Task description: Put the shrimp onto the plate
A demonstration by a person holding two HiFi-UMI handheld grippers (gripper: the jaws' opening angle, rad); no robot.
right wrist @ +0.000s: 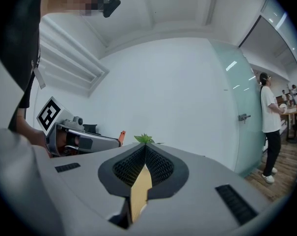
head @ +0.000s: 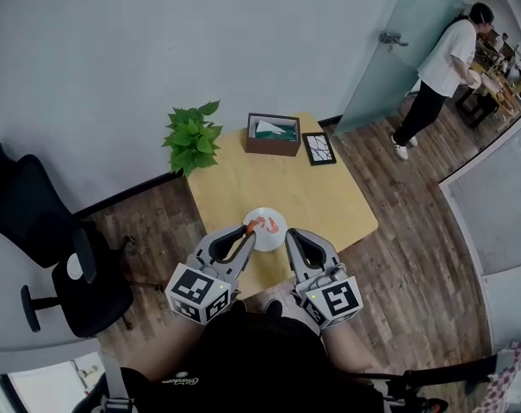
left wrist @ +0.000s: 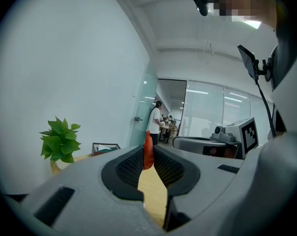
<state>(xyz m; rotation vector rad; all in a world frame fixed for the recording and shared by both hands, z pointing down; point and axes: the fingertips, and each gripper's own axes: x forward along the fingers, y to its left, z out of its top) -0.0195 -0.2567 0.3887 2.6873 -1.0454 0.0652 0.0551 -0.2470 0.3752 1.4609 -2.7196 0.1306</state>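
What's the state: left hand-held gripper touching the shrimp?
Touching. The left gripper view shows the left hand-held gripper clamping the shrimp at its jaw tips.

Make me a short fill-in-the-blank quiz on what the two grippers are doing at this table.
1. The left gripper is shut on an orange ____.
2. The right gripper has its jaws together with ____ between them.
3. In the head view, the left gripper's tips are at the rim of the white ____.
4. At a far corner of the wooden table, beside the brown box, stands a green ____.

Missing words: shrimp; nothing; plate; plant
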